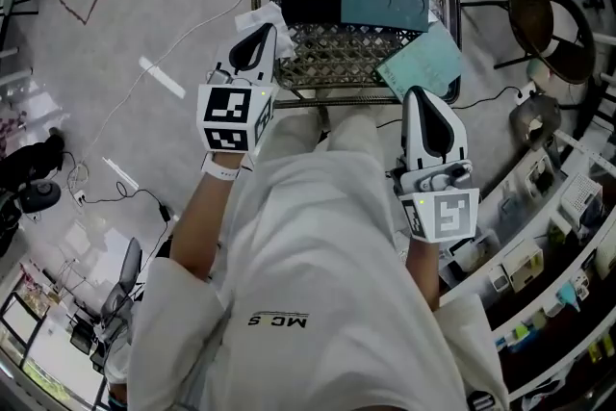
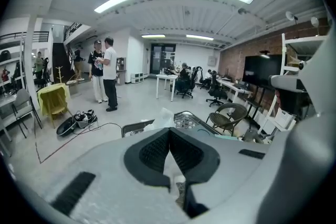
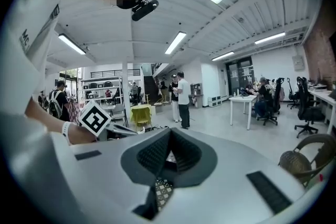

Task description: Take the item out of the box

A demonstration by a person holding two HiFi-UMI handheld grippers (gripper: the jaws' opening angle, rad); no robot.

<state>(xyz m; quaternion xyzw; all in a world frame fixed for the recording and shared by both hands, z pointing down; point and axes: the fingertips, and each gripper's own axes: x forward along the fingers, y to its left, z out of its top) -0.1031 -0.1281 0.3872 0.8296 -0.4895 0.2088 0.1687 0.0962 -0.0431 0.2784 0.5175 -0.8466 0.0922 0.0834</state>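
Looks steeply down past a white shirt onto a wire basket (image 1: 358, 63). Shows the box (image 1: 385, 0) lying toward the basket's back edge: a teal part with round dents, and a black slab (image 1: 308, 0) touching its left side. Cannot tell whether the slab is the item or the box's other half. Either way, places the item at the back of the basket, apparently not yet lifted clear. Shows a teal card (image 1: 421, 64) tilted over the front right corner.

Holds the left gripper (image 1: 265, 34) at the front left corner, just outside the rim. Has its fingers (image 2: 152, 152) pressed together, seemingly pinching crumpled white paper (image 1: 262, 12) that sticks out past their tips. Likely wrapping, held off to the side so the box is reachable.

Holds the right gripper (image 1: 424, 96) just before the front right corner, near the card. Has its fingers (image 3: 186, 155) pressed together on nothing, with only mesh showing through the gap beneath. Aims both grippers away from the body toward the basket, probably poised for a reach. Needs the right fingers spread before any grasp on the box.
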